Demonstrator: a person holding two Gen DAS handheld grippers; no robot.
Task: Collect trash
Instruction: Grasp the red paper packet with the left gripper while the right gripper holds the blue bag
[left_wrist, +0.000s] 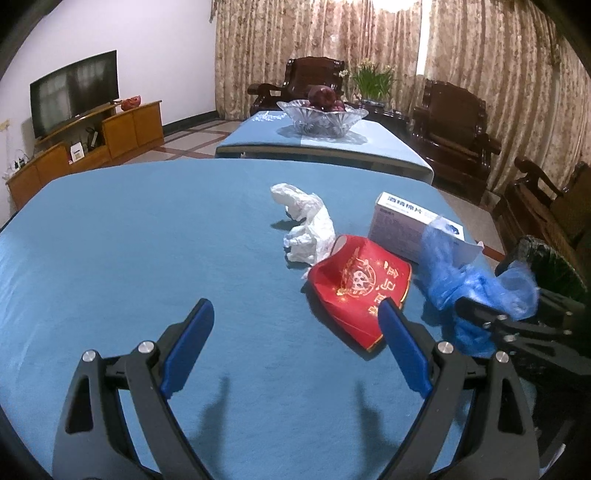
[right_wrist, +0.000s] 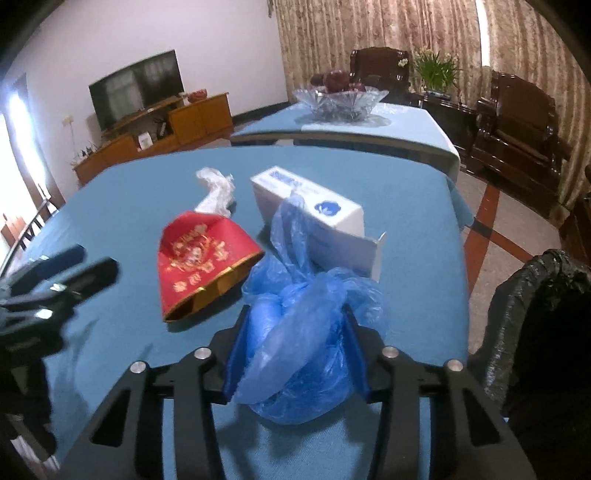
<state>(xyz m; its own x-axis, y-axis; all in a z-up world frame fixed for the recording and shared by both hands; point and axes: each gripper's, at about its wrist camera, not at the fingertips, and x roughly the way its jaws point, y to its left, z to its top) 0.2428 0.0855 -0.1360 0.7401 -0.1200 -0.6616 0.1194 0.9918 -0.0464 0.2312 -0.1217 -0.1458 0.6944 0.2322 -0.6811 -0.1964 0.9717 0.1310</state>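
Right wrist view shows the right gripper (right_wrist: 295, 314) clamped on the blue plastic bag (right_wrist: 295, 343) above the table (right_wrist: 129, 192) (left gripper (left_wrist: 295, 332) spread, empty), so lift clear, probably toward the black-lined bin (right_wrist: 535, 314).

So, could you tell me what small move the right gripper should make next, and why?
Probably lift and swing right toward the black-lined bin. The right gripper looks closed on the blue plastic bag, which sits at the table's right edge, and the bin stands just beyond it.
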